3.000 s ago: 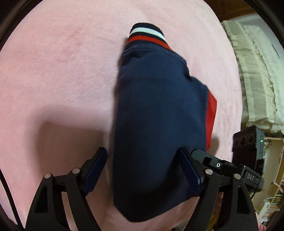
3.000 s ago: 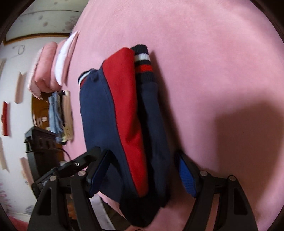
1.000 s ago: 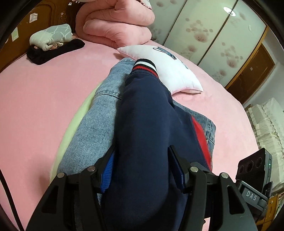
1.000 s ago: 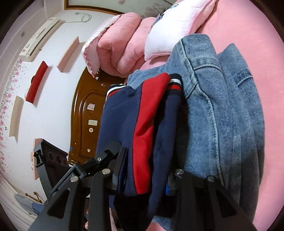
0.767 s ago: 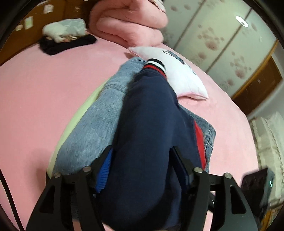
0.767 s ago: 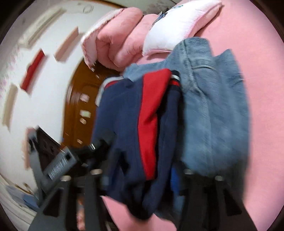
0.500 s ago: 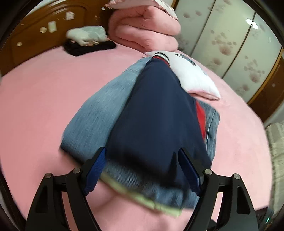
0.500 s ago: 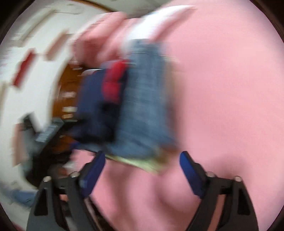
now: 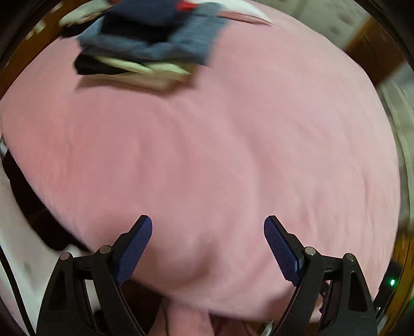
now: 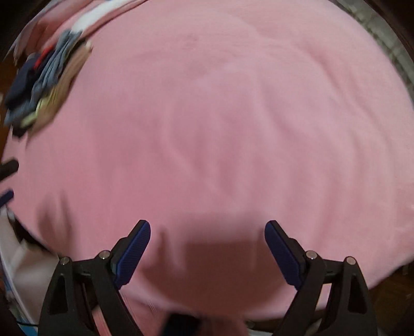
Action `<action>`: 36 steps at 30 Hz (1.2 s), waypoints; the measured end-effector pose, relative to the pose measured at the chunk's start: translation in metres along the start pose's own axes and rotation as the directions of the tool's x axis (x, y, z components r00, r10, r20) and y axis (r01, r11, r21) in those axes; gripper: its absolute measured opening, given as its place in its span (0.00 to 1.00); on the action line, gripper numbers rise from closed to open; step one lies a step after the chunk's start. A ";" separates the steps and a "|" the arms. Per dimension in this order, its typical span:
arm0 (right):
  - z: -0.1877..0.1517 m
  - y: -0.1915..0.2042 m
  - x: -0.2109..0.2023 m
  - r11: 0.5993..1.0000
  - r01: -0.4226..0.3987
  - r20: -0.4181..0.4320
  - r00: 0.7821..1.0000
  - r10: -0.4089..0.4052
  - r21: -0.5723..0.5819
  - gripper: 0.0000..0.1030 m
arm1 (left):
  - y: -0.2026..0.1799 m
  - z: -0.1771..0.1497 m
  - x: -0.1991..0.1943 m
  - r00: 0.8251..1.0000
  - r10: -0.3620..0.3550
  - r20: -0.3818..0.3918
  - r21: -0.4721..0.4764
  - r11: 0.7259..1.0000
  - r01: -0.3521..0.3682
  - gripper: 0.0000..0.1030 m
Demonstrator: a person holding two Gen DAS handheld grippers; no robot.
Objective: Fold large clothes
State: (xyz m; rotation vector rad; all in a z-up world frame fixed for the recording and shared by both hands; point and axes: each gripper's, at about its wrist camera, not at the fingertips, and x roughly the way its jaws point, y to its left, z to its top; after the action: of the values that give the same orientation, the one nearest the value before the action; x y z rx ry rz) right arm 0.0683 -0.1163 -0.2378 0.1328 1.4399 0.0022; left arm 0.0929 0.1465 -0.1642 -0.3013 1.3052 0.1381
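The folded navy and red garment [image 9: 152, 13] lies on top of a stack of folded clothes [image 9: 145, 51] at the far end of the pink bed [image 9: 220, 144]; the picture is blurred by motion. In the right wrist view the same stack [image 10: 44, 85] sits at the far left edge. My left gripper [image 9: 208, 227] hangs open over bare pink cover, well back from the stack, with nothing between its blue pads [image 9: 134, 248]. My right gripper [image 10: 207, 231] is open too, pointing down at the bed near its front edge, and holds nothing.
A denim piece [image 9: 181, 44] and pale and black layers [image 9: 124, 69] lie under the navy garment. A white pillow edge [image 9: 245, 10] shows behind the stack. The left gripper's fingertips [image 10: 7, 178] poke in at the right wrist view's left edge. Dark floor lies past the bed's left edge [image 9: 33, 206].
Both grippers let go of the navy garment on the clothes stack, opened wide and pulled back across the bed; the stack now sits far off at the frames' top.
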 end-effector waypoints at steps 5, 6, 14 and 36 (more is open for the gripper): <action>-0.057 -0.031 -0.072 0.992 -0.005 0.001 1.000 0.005 -0.127 0.88 | -0.066 -0.065 -0.061 0.999 -0.047 -0.002 0.155 0.987 0.046 0.85; -0.067 -0.037 -0.086 0.990 -0.004 -0.001 1.000 0.004 -0.141 0.88 | -0.075 -0.074 -0.070 0.998 -0.059 -0.009 0.166 0.984 0.060 0.85; -0.114 -0.082 -0.166 0.996 0.007 -0.013 1.000 -0.009 -0.087 0.89 | -0.129 -0.116 -0.139 0.999 -0.028 0.043 0.343 0.939 0.011 0.85; -0.111 -0.067 -0.249 1.000 0.011 0.198 0.980 -0.016 0.028 0.89 | -0.151 -0.139 -0.184 0.995 0.017 0.095 0.348 0.936 -0.049 0.85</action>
State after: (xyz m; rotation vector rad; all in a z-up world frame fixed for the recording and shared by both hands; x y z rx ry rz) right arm -0.0796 -0.1926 -0.0121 0.1415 1.2420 -0.0409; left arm -0.0435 -0.0261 0.0023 0.0315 1.2191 -0.0532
